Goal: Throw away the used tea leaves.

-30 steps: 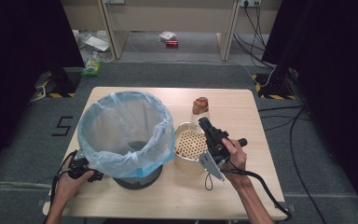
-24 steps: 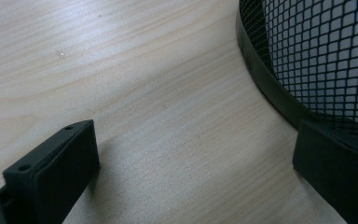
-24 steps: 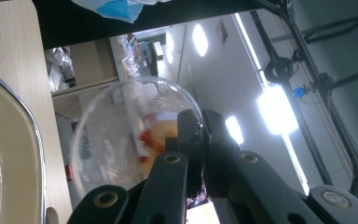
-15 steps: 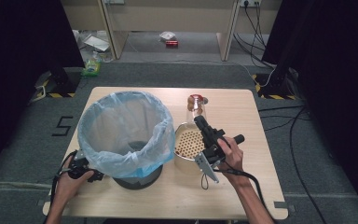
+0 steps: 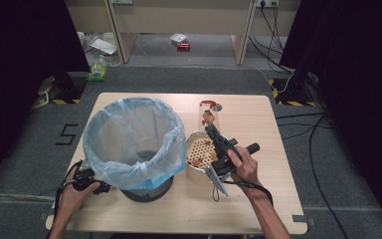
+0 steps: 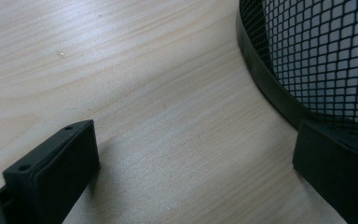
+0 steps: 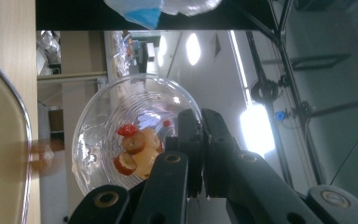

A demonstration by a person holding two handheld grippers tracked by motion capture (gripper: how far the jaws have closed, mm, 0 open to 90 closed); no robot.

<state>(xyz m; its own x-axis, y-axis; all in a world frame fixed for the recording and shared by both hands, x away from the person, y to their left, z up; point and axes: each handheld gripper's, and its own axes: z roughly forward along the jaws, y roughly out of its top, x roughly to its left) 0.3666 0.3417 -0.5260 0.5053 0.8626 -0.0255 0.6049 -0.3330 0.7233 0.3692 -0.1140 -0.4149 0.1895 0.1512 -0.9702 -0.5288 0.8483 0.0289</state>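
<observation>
My right gripper is shut on the rim of a clear plastic cup, which lies tipped on its side above the table behind a perforated white strainer bowl. Looking along the right gripper, the cup holds several red and tan fruit pieces near the pinched rim. More brownish pieces lie in the strainer. My left gripper rests on the table by the foot of the black mesh bin. Its own view shows the left gripper open, jaws wide apart, one jaw beside the bin's base ring.
The bin has a pale blue bag lining it and stands at the table's left half, close to the strainer. The strainer's rim curves close to the cup. Bare wooden table lies to the right and front. Cables and litter sit on the floor behind.
The right hand has shifted slightly left and rolled, and the cup has tipped further onto its side. The left hand has stayed by the bin.
</observation>
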